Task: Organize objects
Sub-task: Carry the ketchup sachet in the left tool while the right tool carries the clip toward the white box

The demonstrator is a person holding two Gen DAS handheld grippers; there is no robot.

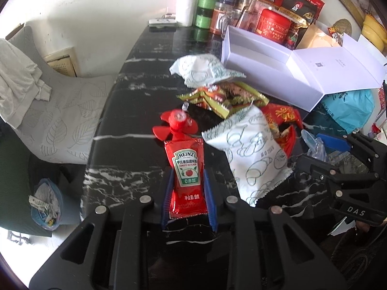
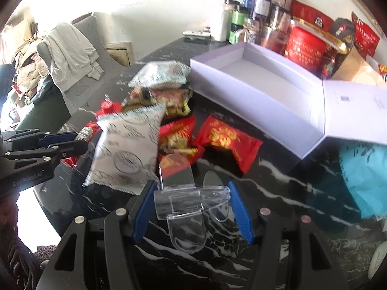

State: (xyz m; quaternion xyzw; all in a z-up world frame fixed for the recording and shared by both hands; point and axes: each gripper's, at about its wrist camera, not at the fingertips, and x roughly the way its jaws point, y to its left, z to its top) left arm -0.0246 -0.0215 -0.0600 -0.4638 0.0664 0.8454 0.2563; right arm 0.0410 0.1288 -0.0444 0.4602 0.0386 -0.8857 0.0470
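Observation:
My left gripper (image 1: 189, 183) is shut on a red Heinz ketchup packet (image 1: 186, 169) and holds it upright above the black marble table (image 1: 125, 154). My right gripper (image 2: 192, 198) is shut on a clear plastic clip (image 2: 191, 205) just above the table. A pile of snack packets lies ahead: white pouches (image 1: 251, 149) (image 2: 130, 145), green packets (image 1: 225, 99) and red packets (image 2: 225, 140). A small red fan (image 1: 176, 123) lies behind the ketchup. An open white box (image 2: 261, 82) (image 1: 266, 55) stands beyond the pile.
Jars, tins and bags (image 1: 241, 7) crowd the table's far end. A turquoise bag (image 2: 362, 178) lies at the right. A grey chair with clothes (image 1: 48, 101) stands left of the table. A bin bag (image 1: 46, 205) sits on the floor.

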